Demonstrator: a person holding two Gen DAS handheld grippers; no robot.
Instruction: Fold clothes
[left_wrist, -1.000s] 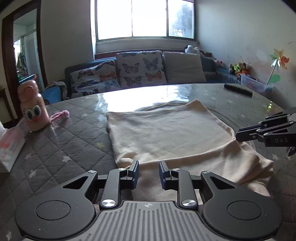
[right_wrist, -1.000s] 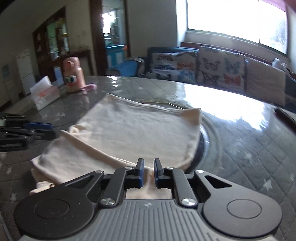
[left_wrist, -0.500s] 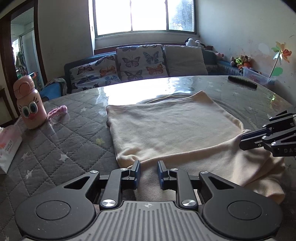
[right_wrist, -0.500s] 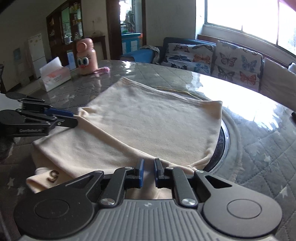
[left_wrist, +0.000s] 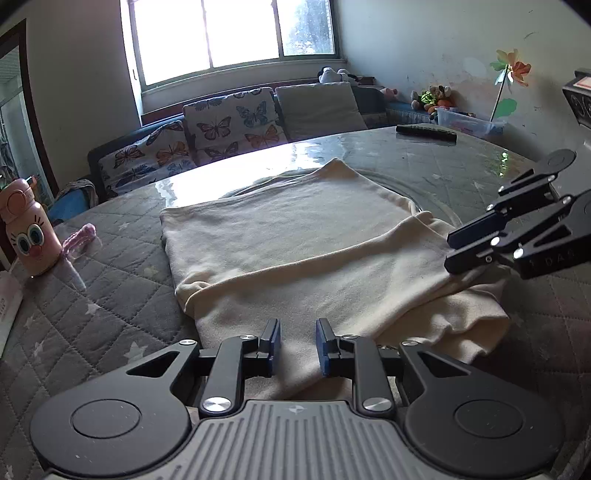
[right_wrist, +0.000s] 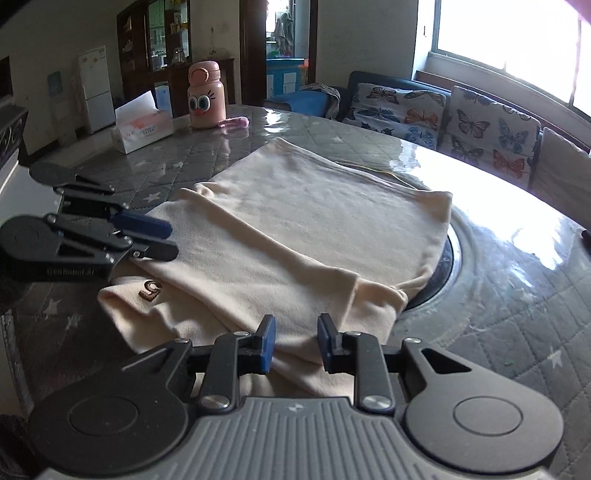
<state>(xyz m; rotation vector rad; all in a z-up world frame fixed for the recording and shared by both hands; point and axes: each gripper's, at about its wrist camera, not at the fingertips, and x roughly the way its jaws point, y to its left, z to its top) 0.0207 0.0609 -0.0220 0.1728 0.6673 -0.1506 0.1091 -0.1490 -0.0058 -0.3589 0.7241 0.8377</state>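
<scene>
Cream garment (left_wrist: 295, 243) lay on quilted table (left_wrist: 110, 295), near edge doubled over. Left gripper (left_wrist: 297, 345) & right gripper (right_wrist: 295, 341) both spread, holding nothing. Looked soft, light, floppy; prob. best pinched at folded edge corners.

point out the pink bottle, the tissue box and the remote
pink bottle (right_wrist: 205, 96), right wrist view, on its body at the cartoon eyes
tissue box (right_wrist: 142, 126), right wrist view, on its top face
remote (left_wrist: 426, 132), left wrist view, on the middle of its black top
</scene>
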